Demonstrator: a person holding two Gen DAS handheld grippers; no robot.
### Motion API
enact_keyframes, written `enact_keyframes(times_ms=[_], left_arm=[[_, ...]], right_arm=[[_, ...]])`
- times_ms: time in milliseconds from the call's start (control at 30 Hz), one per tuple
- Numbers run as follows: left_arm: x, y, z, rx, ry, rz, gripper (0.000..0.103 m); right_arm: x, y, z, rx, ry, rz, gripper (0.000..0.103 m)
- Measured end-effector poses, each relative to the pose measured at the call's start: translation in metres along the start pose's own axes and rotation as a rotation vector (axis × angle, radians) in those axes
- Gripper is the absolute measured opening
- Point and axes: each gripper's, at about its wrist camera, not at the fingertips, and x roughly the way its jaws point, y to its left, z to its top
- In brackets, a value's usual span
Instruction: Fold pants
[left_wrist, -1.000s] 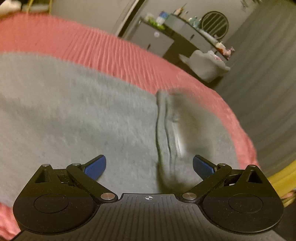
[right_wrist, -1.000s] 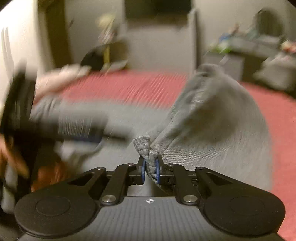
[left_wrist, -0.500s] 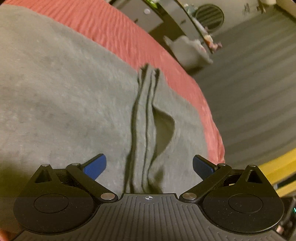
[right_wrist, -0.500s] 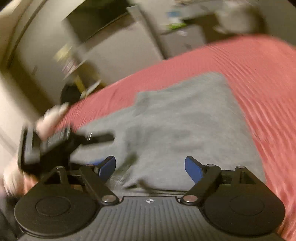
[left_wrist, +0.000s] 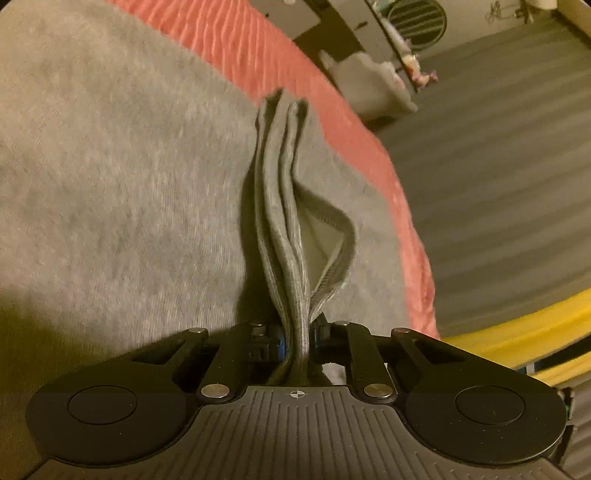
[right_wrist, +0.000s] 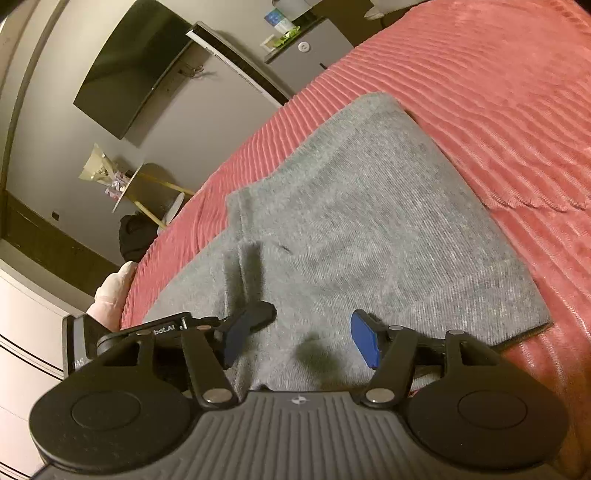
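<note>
The grey pants (right_wrist: 369, 206) lie spread on a pink ribbed bedspread (right_wrist: 498, 92). In the left wrist view the pants (left_wrist: 110, 184) fill the left side, and a stack of their ribbed edges (left_wrist: 284, 221) runs upright into my left gripper (left_wrist: 297, 338), which is shut on it. A loose hem loops open just right of the pinched edges. My right gripper (right_wrist: 299, 336) is open and empty, low over the pants near their front edge. The left gripper (right_wrist: 255, 314) shows at the left of the right wrist view.
The bed edge falls off to the right in the left wrist view onto grey striped floor (left_wrist: 498, 166), with a yellow object (left_wrist: 524, 332) below it. A wall TV (right_wrist: 125, 70), a small round table (right_wrist: 147, 184) and a grey cabinet (right_wrist: 310, 48) stand beyond the bed.
My left gripper has closed on the stacked pants edges. My right gripper let go of the pants fabric, which now lies flat, and stays open.
</note>
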Motion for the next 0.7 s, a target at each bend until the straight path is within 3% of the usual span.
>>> enact_keyframes(times_ms=[133, 300, 467, 533, 567, 600, 633, 700], left_arm=[[-0.027, -0.01, -0.001, 0.029, -0.047, 0.036, 0.014], [-0.052, 0.005, 0.0, -0.029, -0.064, 0.179, 0.014], [-0.068, 0.001, -0.007, -0.012, -0.081, 0.251, 0.015], [-0.072, 0.001, -0.009, 0.006, -0.085, 0.269, 0.02], [-0.07, 0.001, -0.007, 0.005, -0.087, 0.285, 0.034], [-0.07, 0.002, -0.005, -0.004, -0.101, 0.307, 0.056], [-0.071, 0.003, -0.003, -0.012, -0.121, 0.302, 0.063], [-0.073, 0.004, 0.002, -0.053, -0.157, 0.234, 0.093]], right_arm=[[-0.008, -0.005, 0.001, 0.056, -0.027, 0.067, 0.067], [-0.013, -0.004, -0.001, 0.054, -0.039, 0.059, 0.07], [-0.01, 0.001, -0.001, 0.026, -0.021, 0.046, 0.072], [-0.009, 0.0, 0.0, 0.025, -0.013, 0.045, 0.075], [-0.009, 0.0, 0.0, 0.027, -0.013, 0.045, 0.076], [-0.008, 0.0, 0.0, 0.029, -0.013, 0.043, 0.077], [-0.008, -0.001, 0.001, 0.033, -0.012, 0.044, 0.077], [-0.006, -0.001, 0.001, 0.04, -0.009, 0.047, 0.079]])
